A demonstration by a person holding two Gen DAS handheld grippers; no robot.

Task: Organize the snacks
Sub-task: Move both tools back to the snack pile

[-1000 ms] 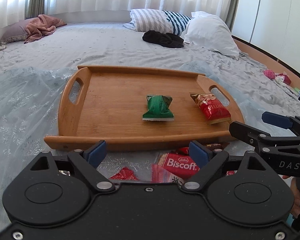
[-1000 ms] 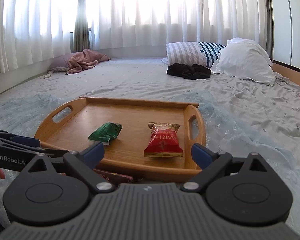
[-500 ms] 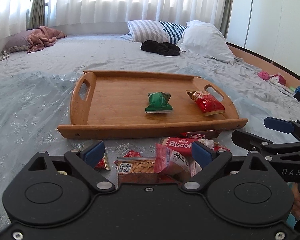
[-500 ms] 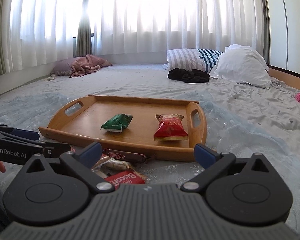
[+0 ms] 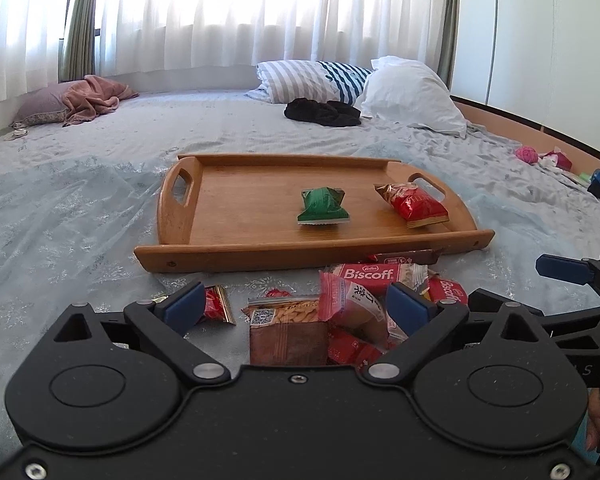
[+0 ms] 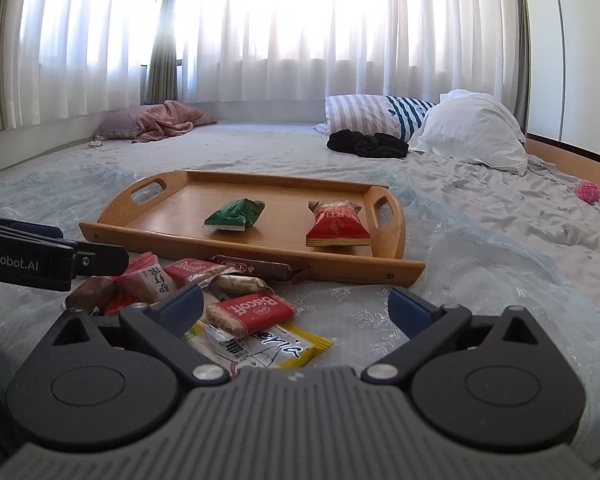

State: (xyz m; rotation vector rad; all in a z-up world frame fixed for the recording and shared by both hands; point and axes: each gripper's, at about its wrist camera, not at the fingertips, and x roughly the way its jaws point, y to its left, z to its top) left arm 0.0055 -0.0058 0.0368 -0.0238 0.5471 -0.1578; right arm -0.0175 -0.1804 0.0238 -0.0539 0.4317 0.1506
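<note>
Two snack packets lie on the wooden tray, which rests on the wide bed under its pale blue lace cover; beyond it lie the white pillow, the striped pillow, a pink blanket on the far left and a heap of black clothing just in front of the pillows; white curtains fill the wall behind. On the tray, the green packet sits near the middle and the red packet to its right, beside the right handle; the two are apart. In front of the tray's near rim a loose pile of snacks lies on the cover: a brown bar just beside the rim, a red Biscoff packet, a second Biscoff packet lying on a yellow packet, a pink packet with Chinese characters, a clear bag of peanuts and a small red wrapper off to the left. The left gripper hangs over the pile with its blue pads spread wide and nothing between them; the right gripper is likewise spread wide and empty, over the yellow and Biscoff packets; the two tools sit side by side, each visible at the edge of the other's view.
</note>
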